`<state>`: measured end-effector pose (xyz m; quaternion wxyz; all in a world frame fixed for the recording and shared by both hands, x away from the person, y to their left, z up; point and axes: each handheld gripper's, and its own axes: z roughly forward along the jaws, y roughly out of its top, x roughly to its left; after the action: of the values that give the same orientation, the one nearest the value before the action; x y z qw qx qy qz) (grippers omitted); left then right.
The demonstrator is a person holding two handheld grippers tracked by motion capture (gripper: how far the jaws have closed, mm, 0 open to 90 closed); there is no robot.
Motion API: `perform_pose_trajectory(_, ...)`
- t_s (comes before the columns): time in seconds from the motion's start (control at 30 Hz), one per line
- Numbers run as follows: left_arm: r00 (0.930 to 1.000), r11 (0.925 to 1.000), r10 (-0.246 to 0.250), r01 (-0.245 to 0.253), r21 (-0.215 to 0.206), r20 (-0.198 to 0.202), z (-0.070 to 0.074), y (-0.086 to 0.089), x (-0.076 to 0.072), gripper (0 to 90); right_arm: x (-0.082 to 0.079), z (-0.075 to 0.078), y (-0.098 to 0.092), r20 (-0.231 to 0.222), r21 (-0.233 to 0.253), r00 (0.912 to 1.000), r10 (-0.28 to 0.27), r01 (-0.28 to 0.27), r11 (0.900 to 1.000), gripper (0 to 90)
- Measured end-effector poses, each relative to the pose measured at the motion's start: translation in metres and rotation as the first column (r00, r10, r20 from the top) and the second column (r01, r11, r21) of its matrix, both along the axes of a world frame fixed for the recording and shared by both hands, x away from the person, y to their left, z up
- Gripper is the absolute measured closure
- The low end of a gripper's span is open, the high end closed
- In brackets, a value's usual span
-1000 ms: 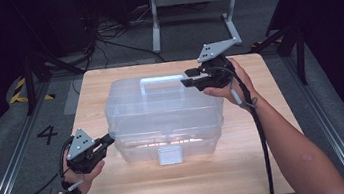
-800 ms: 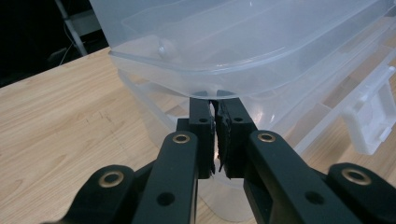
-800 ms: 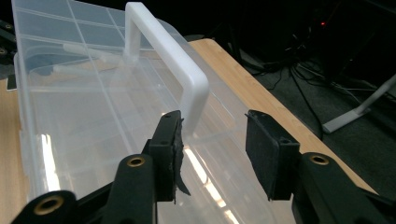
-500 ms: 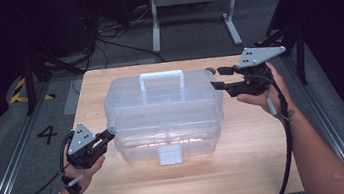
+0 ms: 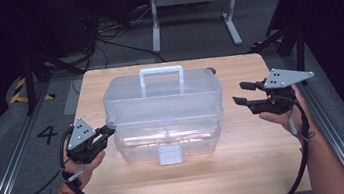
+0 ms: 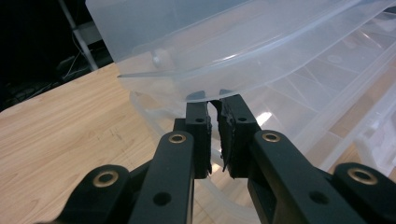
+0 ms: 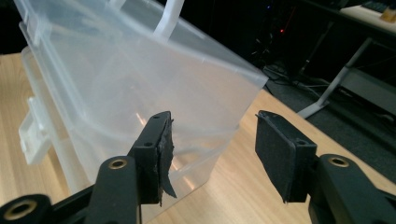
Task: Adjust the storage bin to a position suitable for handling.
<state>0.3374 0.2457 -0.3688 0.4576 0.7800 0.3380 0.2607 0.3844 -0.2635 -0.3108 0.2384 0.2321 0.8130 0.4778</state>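
Clear box [image 5: 164,110] lid rim between left gripper [image 6: 215,105] pads.

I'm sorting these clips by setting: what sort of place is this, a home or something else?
Probably a lab or recording studio, not a home. A bare wooden table stands on grey floor with a painted number 4, loose cables trail behind it, and the surroundings are dark. A clear plastic box sits on the table.

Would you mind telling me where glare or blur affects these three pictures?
High view: bright glare along the clear storage box front, dark surroundings beyond the table. Left gripper view: the jaw bases near the lens look soft, with a small highlight on the box. Right gripper view: a faint streak on the box wall, background dim.
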Motion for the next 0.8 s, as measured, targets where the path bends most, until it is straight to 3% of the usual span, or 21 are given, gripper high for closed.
perform_pose_trajectory(0.43,1.0,1.0,-0.005,0.005,0.003,0.002,0.005,-0.002,0.005,82.5,0.001,-0.039,0.011,-0.049,-0.027,0.9978,0.045,-0.047,0.999,44.3)
perform_pose_trajectory(0.67,1.0,0.9999,-0.007,0.007,0.011,0.0,0.007,-0.003,0.007,82.2,0.0,-0.044,0.02,-0.03,-0.011,0.9978,0.06,-0.06,0.998,43.7)
perform_pose_trajectory(0.8,0.9999,0.9999,-0.011,0.011,0.012,-0.001,0.006,-0.004,0.008,81.6,0.002,-0.045,0.025,-0.019,0.03,0.9975,0.068,-0.067,0.997,44.1)
